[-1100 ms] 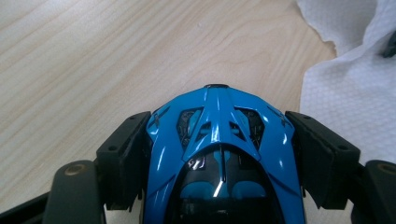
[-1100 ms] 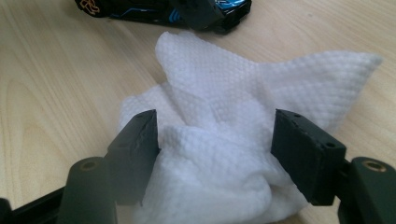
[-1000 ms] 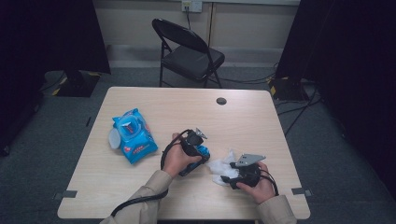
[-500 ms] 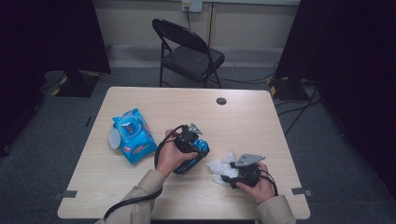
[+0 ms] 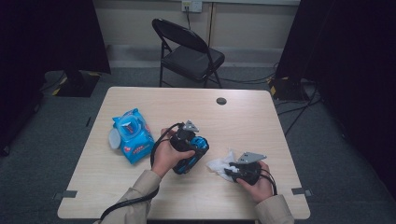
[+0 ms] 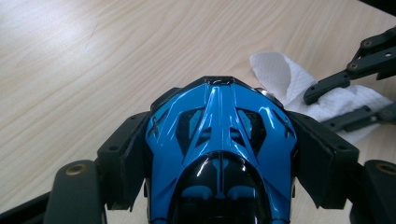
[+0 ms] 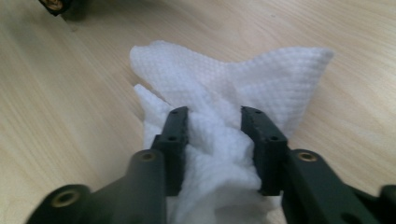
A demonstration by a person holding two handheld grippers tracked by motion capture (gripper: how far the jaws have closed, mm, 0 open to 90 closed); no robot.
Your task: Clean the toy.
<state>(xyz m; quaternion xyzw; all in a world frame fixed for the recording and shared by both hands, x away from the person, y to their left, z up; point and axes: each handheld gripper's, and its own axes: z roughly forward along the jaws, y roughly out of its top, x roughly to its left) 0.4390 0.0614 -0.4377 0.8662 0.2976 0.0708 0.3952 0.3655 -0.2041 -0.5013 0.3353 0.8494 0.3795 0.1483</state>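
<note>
Blue-and-black toy car [image 6: 219,154] sits clamped between the left gripper [image 6: 219,140] pads, jaws wide and pressing its flanks, nose pointing away along the jaws. High view: left gripper [image 5: 189,142] holds the car [image 5: 194,156] over the middle of the wooden counter [image 5: 261,116], near the front edge. White paper towel [image 7: 224,98] lies crumpled on the counter just right of the car. Right gripper [image 7: 217,135] has just been closing; its jaws now pinch a bunched fold of the towel between them. High view: right gripper [image 5: 233,171] low at the towel [image 5: 219,163]. Blue wipes packet [image 5: 132,135] lies at the counter's left, well apart.
</note>
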